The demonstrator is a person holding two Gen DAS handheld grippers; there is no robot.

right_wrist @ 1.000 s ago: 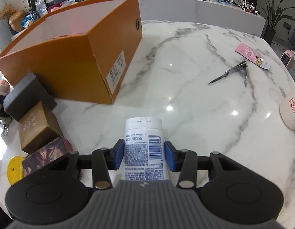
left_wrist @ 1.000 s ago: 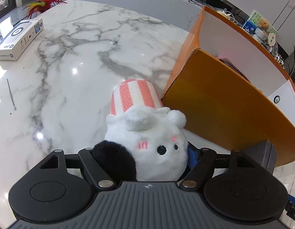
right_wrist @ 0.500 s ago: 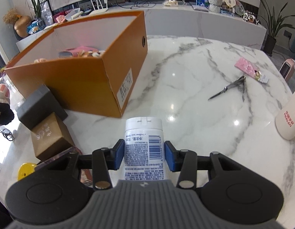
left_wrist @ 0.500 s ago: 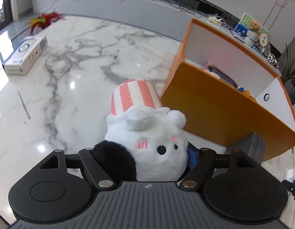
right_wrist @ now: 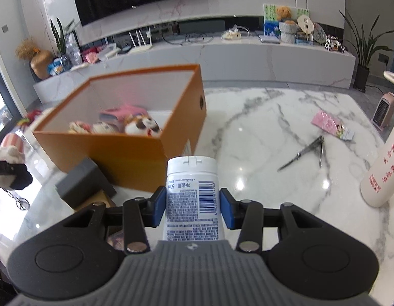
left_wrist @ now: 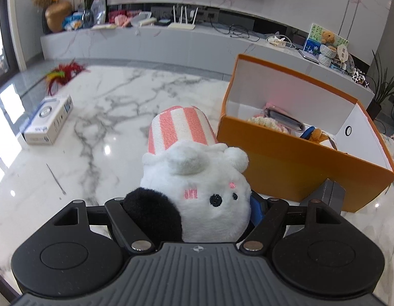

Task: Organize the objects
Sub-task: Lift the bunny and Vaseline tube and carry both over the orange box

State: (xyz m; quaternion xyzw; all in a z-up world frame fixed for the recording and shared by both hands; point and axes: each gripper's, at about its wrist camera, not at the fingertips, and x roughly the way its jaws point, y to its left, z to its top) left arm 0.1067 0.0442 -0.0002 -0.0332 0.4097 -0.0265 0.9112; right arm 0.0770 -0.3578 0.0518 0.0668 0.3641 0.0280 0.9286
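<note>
Left wrist view puts your left gripper (left_wrist: 189, 204) front and centre, its jaws clenched on a white plush toy (left_wrist: 197, 191) with a pink-striped hat and a black pom-pom; the toy is held above the marble counter (left_wrist: 115, 117), just left of the open orange box (left_wrist: 293, 160); inside that box you can see a dark flat case, something knitted and a small brown plush, though the details are too small to name; a dark grey box (left_wrist: 332, 193) sits against the near orange wall; off to your left a white carton (left_wrist: 47, 122) lies flat on the counter, with a red feathered thing (left_wrist: 64, 72) beyond it near the far edge and a thin metal pin (left_wrist: 55, 178) lying closer to you.

Right wrist view shows your right gripper (right_wrist: 193, 205) with its blue-padded jaws grasping a white tube (right_wrist: 191, 193), cap pointing away from you and barcode side up; the tube is held over the counter just in front of the orange box's near corner; the box holds several plush toys, blurred; a grey box and a brown one sit beside it at your lower left; to your right, well apart, lie scissors (right_wrist: 302, 154) and a pink card packet (right_wrist: 333, 126), and a cream bottle (right_wrist: 383, 176) with red lettering stands at the edge of the frame.
</note>
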